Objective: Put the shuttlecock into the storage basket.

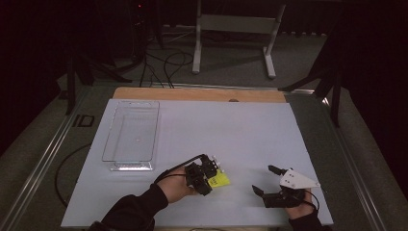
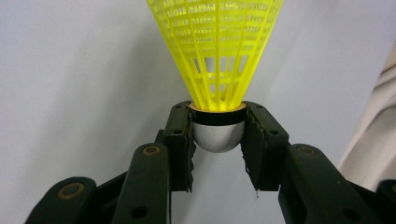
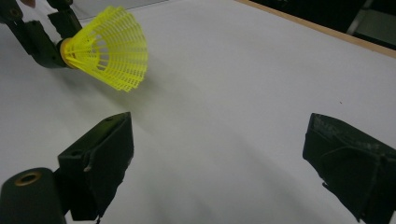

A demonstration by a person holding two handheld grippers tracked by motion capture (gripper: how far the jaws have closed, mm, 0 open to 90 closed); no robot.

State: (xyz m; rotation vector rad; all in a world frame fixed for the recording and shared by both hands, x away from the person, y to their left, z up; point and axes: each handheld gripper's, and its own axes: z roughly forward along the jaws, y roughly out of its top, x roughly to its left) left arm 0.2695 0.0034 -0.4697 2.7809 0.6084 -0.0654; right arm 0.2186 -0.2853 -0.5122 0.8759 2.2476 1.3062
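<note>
The tray (image 1: 131, 135) stands on the table (image 1: 250, 130), at its left half, toward the far side. The shuttlecock (image 1: 219, 180) is near the front edge, to the right of the tray's near end and closer to the person. The left gripper (image 1: 208, 174) is at the shuttlecock, on its left side. The right gripper (image 1: 267, 181) is further right, near the front right corner, apart from the shuttlecock.

Right tongs (image 3: 219, 163) gaping wide over white desk (image 3: 243, 79); farther off, left tongs (image 3: 44, 35) gripping yellow shuttlecock (image 3: 109, 49) by base.
</note>
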